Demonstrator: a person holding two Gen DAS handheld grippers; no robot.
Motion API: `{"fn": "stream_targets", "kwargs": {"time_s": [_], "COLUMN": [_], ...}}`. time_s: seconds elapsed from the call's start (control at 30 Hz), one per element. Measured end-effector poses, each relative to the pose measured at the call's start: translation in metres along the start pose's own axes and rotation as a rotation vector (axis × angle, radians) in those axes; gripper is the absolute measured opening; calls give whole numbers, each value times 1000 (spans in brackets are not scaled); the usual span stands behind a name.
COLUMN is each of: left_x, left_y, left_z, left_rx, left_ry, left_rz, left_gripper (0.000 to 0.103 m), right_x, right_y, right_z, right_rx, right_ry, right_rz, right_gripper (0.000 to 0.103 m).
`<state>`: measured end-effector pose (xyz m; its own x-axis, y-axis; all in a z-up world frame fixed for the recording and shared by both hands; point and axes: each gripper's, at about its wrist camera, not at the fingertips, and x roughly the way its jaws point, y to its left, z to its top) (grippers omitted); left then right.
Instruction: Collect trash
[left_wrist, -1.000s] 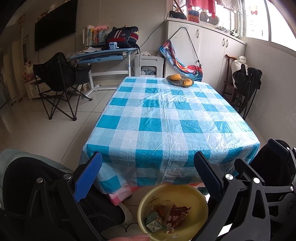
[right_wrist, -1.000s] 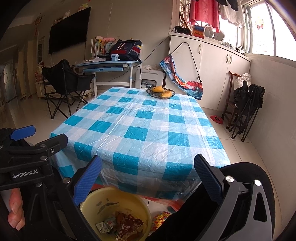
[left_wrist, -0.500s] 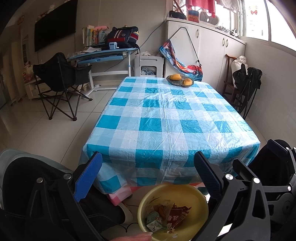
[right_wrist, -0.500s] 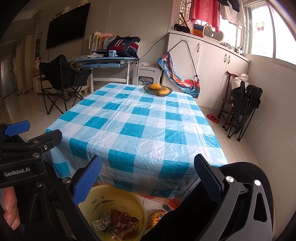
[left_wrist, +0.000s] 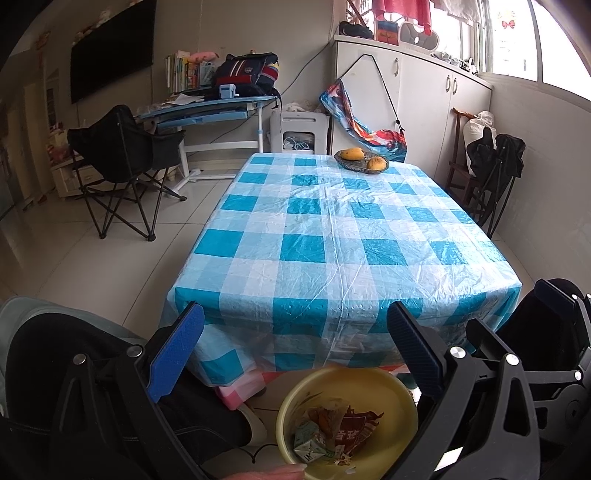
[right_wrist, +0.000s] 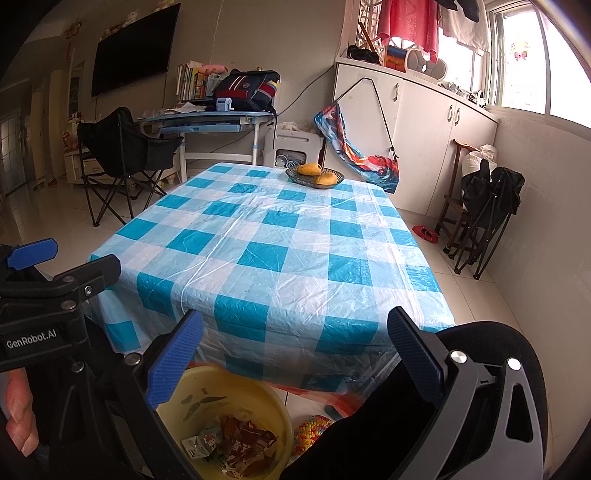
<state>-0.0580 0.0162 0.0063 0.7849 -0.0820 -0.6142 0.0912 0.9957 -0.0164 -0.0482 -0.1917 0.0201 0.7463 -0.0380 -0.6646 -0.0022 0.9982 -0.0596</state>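
Fingers wide on both my left gripper and right gripper, holding nothing, checked table ahead, yellow basin on floor below its near edge, trash wrappers inside it.

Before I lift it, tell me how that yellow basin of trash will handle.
The yellow basin is probably light: it holds only crumpled wrappers and a small carton. Its smooth rim may slip between narrow fingers, and tilting could spill the loose trash.
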Motion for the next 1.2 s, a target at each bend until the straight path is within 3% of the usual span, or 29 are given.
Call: {"fn": "stream_targets", "kwargs": {"time_s": [1.2], "left_x": [1], "left_y": [-2], "left_z": [2], "left_rx": [1], "left_ry": [5], "left_rz": [2], "left_gripper": [96], "right_x": [4], "right_y": [-4], "right_z": [-1], "right_rx": [-4], "right_ry": [15], "right_rz": [-14], "right_gripper": [95]}}
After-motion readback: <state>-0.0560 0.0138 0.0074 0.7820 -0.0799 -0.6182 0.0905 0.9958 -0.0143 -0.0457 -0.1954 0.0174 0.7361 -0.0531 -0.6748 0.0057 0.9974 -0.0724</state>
